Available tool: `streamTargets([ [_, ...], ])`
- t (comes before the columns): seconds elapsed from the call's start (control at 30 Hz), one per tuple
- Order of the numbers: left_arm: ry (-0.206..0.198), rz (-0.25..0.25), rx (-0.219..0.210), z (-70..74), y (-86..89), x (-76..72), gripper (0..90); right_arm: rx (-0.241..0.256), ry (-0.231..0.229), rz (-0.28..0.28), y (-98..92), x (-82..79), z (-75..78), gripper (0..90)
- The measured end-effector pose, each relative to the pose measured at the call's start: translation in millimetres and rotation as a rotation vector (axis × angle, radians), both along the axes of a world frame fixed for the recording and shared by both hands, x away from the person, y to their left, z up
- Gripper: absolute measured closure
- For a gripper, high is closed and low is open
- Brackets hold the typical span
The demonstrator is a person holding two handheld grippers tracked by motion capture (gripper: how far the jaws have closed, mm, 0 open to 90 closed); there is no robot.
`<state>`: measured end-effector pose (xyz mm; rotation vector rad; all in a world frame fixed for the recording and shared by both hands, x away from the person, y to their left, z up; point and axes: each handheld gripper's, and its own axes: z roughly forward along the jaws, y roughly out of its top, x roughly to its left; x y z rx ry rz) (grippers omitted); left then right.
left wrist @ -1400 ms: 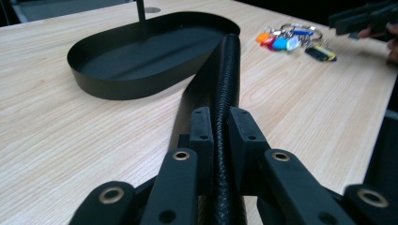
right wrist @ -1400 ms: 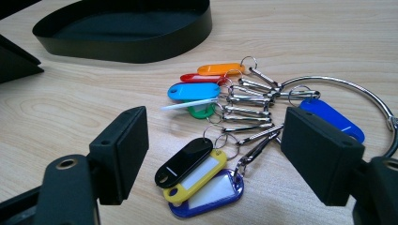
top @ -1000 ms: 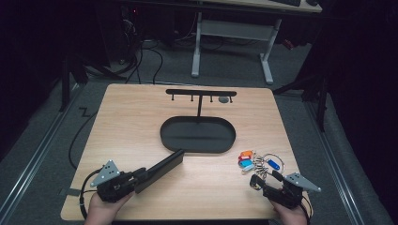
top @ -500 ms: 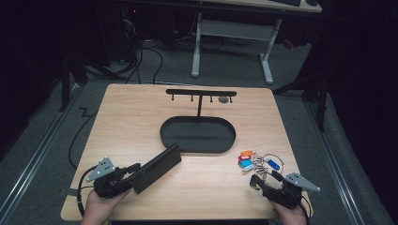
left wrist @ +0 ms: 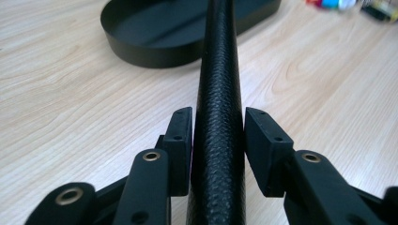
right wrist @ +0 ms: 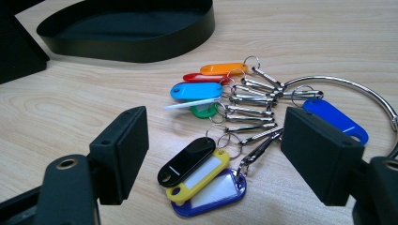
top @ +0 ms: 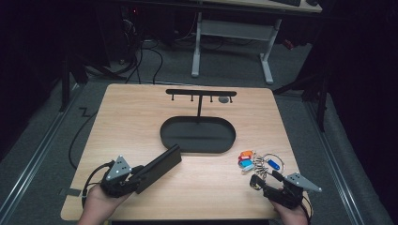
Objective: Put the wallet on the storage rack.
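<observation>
Table: pale wood grain, carrying everything.
Tray: matte black oval, sitting mid-table.
Wallet: black pebbled leather, sticking out toward the tray.
Left gripper: clamping the wallet's edge.
Right gripper: gaping wide around the key bunch, touching nothing.

Black tray and hook stand block desk middle; bare wood free on both sides.
</observation>
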<state>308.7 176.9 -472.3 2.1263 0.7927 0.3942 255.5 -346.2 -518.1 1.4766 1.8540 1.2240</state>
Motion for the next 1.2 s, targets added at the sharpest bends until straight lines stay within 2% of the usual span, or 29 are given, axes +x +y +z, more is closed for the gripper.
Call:
streamTargets([
  [0.03, 0.0, 0.0, 0.0, 0.0, 0.0, 0.0, 63.6, 0.001, -0.001, -0.001, -0.2, -0.1, 0.2, 24.1],
  [0.1, 0.01, -0.011, 0.059, 4.3, -4.8, 1.1, 63.6, 0.003, -0.003, 0.0, -0.4, -0.2, 0.3, 24.1],
  [0.23, 0.034, -0.021, 0.145, 13.0, -10.5, 5.1, 63.6, 0.002, -0.005, 0.007, 0.5, -0.7, 1.0, 24.1],
  [0.47, 0.091, -0.033, 0.258, 27.0, -22.2, 15.1, 63.6, 0.002, -0.01, 0.018, 0.5, -0.3, 1.0, 24.1],
  [0.7, 0.187, -0.049, 0.263, 29.0, -25.0, 25.4, 65.5, 0.011, -0.008, 0.016, -3.0, 0.0, 0.5, 24.1],
  [0.83, 0.199, -0.058, 0.275, 26.1, -26.1, 27.4, 65.7, 0.015, -0.009, 0.013, -4.3, -0.2, 0.6, 24.2],
  [1.03, 0.223, -0.078, 0.236, 18.4, -23.7, 28.7, 68.1, 0.014, -0.008, 0.014, -3.0, 0.0, 0.2, 24.2],
  [1.1, 0.212, -0.08, 0.217, 16.6, -21.6, 28.1, 69.8, 0.016, -0.005, 0.012, -2.7, -0.3, 0.3, 24.2],
  [1.2, 0.204, -0.085, 0.22, 16.9, -21.6, 26.6, 72.5, 0.017, -0.001, 0.009, -2.6, -0.8, 0.0, 24.2],
])
